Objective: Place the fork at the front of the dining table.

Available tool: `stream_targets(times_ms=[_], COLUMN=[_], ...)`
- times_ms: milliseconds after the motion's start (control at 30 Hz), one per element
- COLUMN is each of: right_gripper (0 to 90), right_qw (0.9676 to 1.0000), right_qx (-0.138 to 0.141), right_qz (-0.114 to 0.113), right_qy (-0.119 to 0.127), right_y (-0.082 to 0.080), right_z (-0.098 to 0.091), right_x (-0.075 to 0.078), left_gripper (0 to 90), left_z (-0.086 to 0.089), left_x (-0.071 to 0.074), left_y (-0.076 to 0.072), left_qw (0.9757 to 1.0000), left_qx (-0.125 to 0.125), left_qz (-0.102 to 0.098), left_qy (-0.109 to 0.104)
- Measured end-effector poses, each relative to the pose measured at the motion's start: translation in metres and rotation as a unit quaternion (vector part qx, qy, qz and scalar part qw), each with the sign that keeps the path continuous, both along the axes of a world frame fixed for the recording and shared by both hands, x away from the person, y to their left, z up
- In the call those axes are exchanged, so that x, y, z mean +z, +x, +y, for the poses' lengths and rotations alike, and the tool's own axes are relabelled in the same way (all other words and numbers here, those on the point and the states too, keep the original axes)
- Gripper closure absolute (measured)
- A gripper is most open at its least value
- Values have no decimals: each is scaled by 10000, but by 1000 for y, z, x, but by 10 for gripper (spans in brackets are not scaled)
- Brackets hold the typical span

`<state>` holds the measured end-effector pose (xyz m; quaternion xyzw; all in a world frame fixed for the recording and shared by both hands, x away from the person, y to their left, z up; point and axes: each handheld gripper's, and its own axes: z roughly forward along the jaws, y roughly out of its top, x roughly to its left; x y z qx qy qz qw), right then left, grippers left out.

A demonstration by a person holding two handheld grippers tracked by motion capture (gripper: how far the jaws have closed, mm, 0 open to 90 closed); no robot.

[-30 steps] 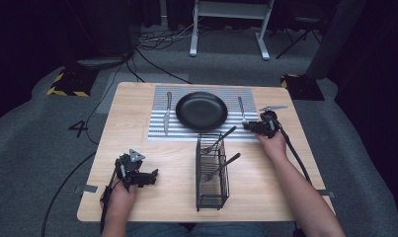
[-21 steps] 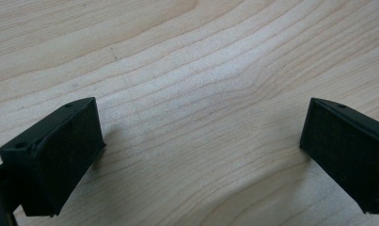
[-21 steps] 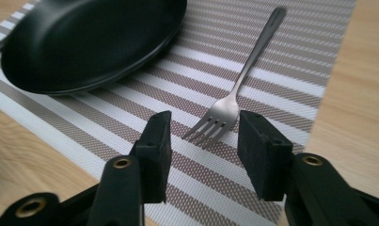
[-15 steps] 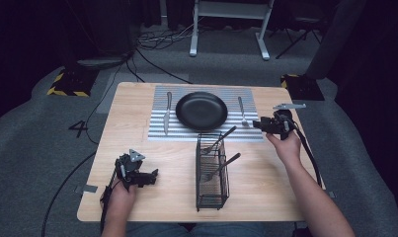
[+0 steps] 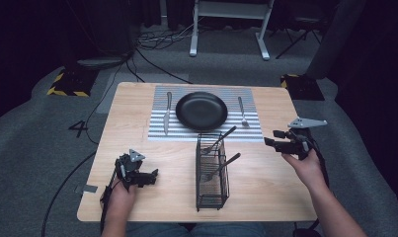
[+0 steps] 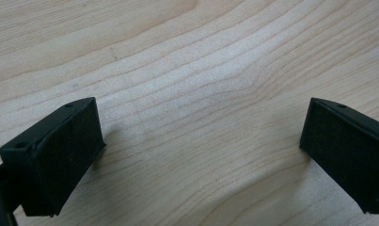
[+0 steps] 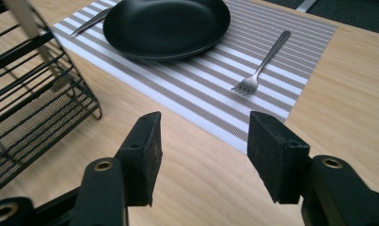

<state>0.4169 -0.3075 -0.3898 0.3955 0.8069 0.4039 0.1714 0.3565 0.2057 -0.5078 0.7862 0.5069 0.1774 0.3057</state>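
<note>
We see the fork (image 7: 260, 63) lying flat on the striped mat (image 7: 201, 89), just right of the black plate (image 7: 166, 26), its tines toward the near edge of the mat. The right gripper (image 7: 203, 150) hangs ahead of those tines, off the mat's near edge and apart from the fork. Its jaws have just been opening and stand apart with nothing between them. In the high view that gripper (image 5: 271, 139) sits well to the right of the plate (image 5: 201, 110), past the mat's corner, with the fork (image 5: 242, 112) between plate and gripper. We find the left gripper (image 5: 153, 174) near the front left of the table (image 5: 137, 98), far from the plate, jaws wide apart over bare wood (image 6: 196, 94). The wire basket (image 5: 211, 173) stands in front of the plate.
</note>
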Motion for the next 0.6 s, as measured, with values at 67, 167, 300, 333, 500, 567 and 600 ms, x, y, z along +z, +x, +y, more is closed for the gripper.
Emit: stream_targets(times_ms=[67,167,300,333,500,567,600], right_gripper=[448,442,423,418,362,339,332], right_qw=[10000,9998,9994,9993,9989,9991,9992], right_qx=[34,73,103,115,142,161,186], right_qz=[7,105,197,214,296,227,190], right_qy=[87,124,251,277,349,316,295], right_y=[-8,-19,-32,-34,-44,-47,-48], right_z=[-4,-10,-17,-18,-24,-25,-25], right_x=[0,-3,-6,-7,-11,-14,-16], left_gripper=[0,0,0,0,0,0,0], left_z=[0,0,0,0,0,0,0], left_x=[0,0,0,0,0,0,0], left_y=[0,0,0,0,0,0,0], left_qw=[10000,10000,10000,10000,10000,10000,10000], left_qx=[1,1,0,1,0,1,2], left_qz=[-1,-1,-4,-2,-1,-6,-1], left_qy=[2,1,3,3,1,6,1])
